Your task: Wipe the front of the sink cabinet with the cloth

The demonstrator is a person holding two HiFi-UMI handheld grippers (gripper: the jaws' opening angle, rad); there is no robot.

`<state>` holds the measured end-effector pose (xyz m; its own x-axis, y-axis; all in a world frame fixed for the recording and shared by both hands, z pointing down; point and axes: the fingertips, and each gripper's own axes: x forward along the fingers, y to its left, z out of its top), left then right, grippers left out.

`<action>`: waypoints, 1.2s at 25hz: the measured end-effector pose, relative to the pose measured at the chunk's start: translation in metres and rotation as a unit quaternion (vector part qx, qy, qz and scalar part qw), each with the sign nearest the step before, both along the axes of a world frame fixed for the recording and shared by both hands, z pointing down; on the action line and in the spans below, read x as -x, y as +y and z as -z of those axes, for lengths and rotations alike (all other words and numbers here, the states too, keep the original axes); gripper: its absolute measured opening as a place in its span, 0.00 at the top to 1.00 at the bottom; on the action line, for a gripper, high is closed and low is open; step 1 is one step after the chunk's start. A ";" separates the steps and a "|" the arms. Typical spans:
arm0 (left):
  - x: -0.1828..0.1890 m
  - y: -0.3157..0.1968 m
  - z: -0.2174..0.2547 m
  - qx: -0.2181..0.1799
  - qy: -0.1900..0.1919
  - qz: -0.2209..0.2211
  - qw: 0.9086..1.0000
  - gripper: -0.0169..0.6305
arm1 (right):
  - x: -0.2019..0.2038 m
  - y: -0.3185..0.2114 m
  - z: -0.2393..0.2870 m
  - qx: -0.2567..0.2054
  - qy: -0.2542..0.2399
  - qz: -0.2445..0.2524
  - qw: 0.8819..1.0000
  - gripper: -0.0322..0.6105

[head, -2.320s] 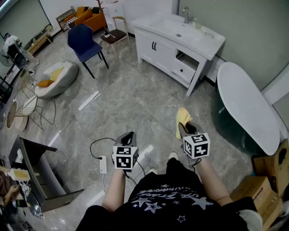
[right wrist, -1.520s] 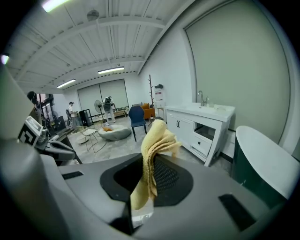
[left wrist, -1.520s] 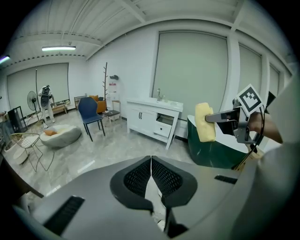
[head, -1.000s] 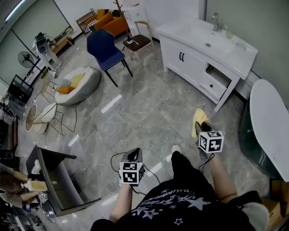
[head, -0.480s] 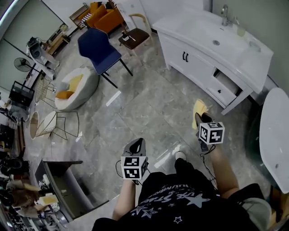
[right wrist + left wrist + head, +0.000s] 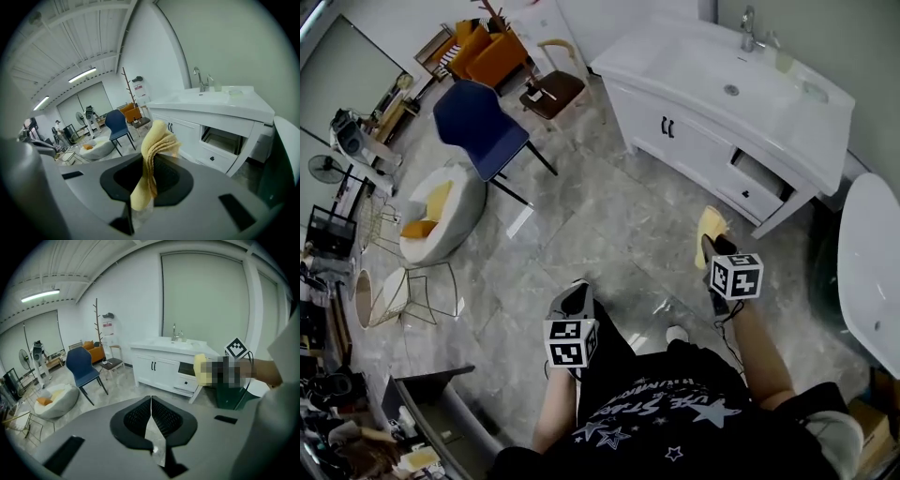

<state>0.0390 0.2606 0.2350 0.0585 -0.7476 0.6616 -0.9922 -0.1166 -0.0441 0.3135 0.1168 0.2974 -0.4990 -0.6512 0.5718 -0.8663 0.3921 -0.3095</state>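
Right gripper view: right tool (image 6: pixel 148 165) pinches yellow cloth (image 6: pixel 157 139).

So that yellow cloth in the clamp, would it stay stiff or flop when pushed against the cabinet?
Probably floppy: the yellow cloth bunches in soft folds where the right gripper pinches it, and a tail droops. It likely weighs little, since a pinch alone holds it up. Against the sink cabinet it should flatten, not scratch.
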 end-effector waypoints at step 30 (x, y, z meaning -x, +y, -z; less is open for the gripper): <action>0.152 -0.358 -0.069 0.068 0.030 -0.365 0.928 0.94 | 0.128 -0.077 -0.013 0.081 0.083 -0.352 0.929 0.85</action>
